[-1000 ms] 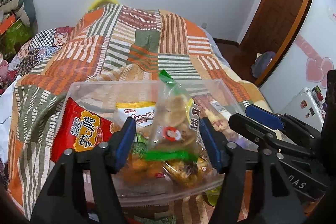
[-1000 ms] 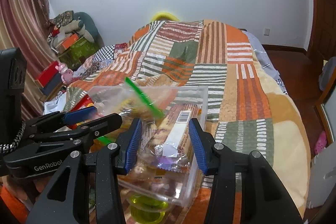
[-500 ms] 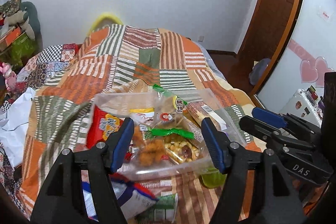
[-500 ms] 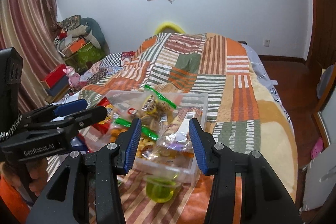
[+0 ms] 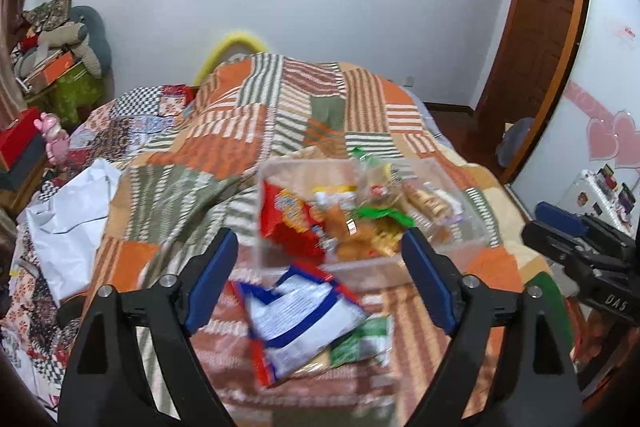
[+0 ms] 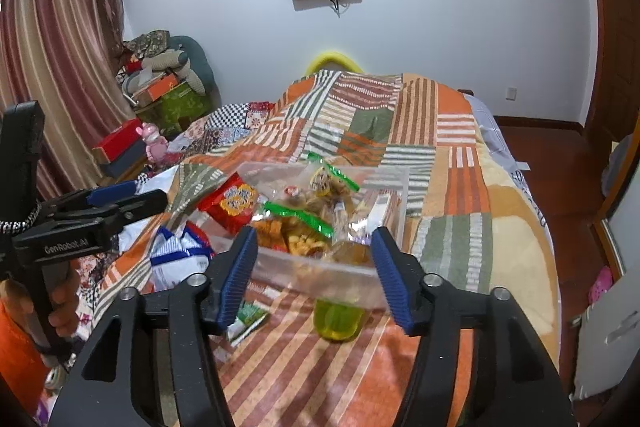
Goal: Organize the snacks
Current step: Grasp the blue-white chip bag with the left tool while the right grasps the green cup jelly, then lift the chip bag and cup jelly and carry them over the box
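We hold both tongs above the bed (image 6: 452,155), which is covered by a patchwork quilt (image 5: 248,147). Our left tongs (image 5: 320,279) are spread wide with nothing between the blue pads; our right tongs (image 6: 314,273) are spread too and pinch nothing.

A clear bin (image 6: 394,187) sits on the quilt ahead of both tongs. Inside it lie a red bag (image 5: 286,217) at the left side, clear packs with green seals (image 6: 298,215) in the middle, and a long wrapped snack (image 5: 430,201) toward the right wall.

Three snacks lie outside the bin on the quilt. A blue-and-white bag (image 5: 296,315) rests just in front of the bin's near left corner, with a small green packet (image 5: 360,339) touching its right edge. A yellow-green jelly cup (image 6: 338,319) stands right against the bin's near wall, toward its right end.

A white cloth (image 5: 68,223) lies on the bed's left edge.
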Demonstrator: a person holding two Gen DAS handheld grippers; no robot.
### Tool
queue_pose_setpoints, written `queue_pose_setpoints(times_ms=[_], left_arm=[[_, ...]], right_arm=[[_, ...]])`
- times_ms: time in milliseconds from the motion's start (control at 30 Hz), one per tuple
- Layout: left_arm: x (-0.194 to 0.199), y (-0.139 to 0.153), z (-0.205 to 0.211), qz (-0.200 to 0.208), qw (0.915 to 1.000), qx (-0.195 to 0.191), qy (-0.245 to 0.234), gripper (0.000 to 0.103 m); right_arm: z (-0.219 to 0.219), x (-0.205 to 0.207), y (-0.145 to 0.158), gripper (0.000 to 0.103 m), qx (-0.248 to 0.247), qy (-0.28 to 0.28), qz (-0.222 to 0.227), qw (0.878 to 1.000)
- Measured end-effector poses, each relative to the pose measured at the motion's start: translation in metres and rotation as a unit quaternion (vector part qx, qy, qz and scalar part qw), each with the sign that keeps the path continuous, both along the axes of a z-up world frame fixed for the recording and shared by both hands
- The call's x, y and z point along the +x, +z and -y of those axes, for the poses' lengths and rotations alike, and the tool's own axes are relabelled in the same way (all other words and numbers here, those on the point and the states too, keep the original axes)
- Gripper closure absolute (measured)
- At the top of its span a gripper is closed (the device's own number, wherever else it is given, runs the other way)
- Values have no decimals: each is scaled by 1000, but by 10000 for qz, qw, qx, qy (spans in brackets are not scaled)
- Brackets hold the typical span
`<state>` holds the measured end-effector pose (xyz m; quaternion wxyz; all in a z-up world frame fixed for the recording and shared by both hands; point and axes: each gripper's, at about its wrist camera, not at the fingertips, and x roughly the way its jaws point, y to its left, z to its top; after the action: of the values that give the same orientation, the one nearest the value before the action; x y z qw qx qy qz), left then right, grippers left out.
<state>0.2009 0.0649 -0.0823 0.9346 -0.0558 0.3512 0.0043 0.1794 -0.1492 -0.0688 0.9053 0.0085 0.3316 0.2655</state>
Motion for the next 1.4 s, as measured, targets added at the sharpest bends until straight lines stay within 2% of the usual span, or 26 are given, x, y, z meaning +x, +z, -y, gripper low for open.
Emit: queue_pose_setpoints(times_ms=[200, 433, 667, 867, 1033, 1133, 1200, 1400], left_arm=[[-15, -23, -21, -334, 9993, 180, 51, 12], [-17, -59, -25, -729, 9973, 15, -36, 12], [-5, -77, -17, -849, 9962, -123, -137, 12], [6, -89, -9, -884, 9956, -52, -321, 12], [12, -94, -6, -779, 9966, 133, -251, 12], [13, -97, -6, -762, 9967, 19, -291, 21], [14, -100, -6, -788, 9963, -17, -345, 38], [0, -100, 5, -514, 9967, 400, -494, 40]], right_arm=[[-1, -7, -17, 39, -140, 2, -168, 9998], [0, -12, -40, 38, -301, -23, -445, 9986], [1, -6, -72, 38, -480, -31, -866, 9951], [-7, 4, -86, 38, -613, 77, -1032, 9927], [-13, 12, -92, 38, -555, 97, -1086, 9925], [-16, 16, -95, 38, -546, 119, -1103, 9923], [-19, 18, -97, 38, -540, 121, -1149, 9918], [-18, 20, -101, 38, -430, 116, -1257, 9911]])
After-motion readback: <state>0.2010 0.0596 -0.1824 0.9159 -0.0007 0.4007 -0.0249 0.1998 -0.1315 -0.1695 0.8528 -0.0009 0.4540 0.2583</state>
